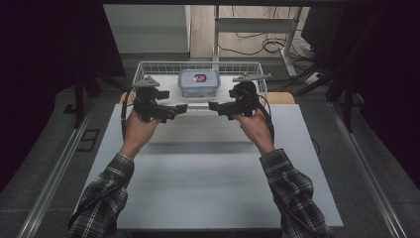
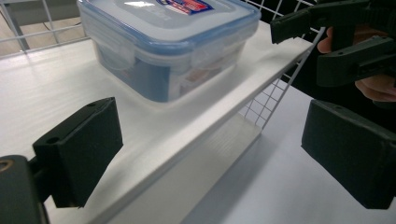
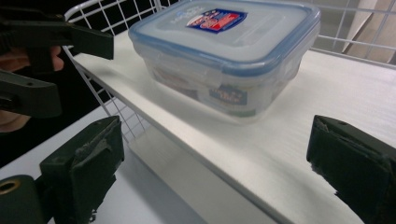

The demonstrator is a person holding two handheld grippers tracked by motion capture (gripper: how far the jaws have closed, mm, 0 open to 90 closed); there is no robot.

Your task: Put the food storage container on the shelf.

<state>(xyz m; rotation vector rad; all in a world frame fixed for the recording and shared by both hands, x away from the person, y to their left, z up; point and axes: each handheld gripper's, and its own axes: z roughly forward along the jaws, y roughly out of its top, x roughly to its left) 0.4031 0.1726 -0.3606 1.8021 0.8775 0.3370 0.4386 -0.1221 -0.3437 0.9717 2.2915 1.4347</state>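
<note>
High view: your left gripper (image 1: 181, 107) and right gripper (image 1: 214, 105) face each other just in front of the basket (image 1: 148, 65), both with jaws spread wide and nothing between them. The box (image 1: 199, 83) sits on the white board (image 1: 171, 88) inside the basket, at its near edge.

Progress, as judged: the box looks placed and you hold nothing; no further step is evident, apart from drawing your hands clear.

Materials: the box is clear plastic, rectangular with rounded corners, under a blue-rimmed snap lid bearing a red-and-blue label (image 3: 215, 20). Contents are blurred. The board is smooth, flat and thin-edged. The basket is white wire mesh. Your pads (image 2: 79, 149) are black blocks; the right gripper view shows theirs frayed at the edges.
</note>
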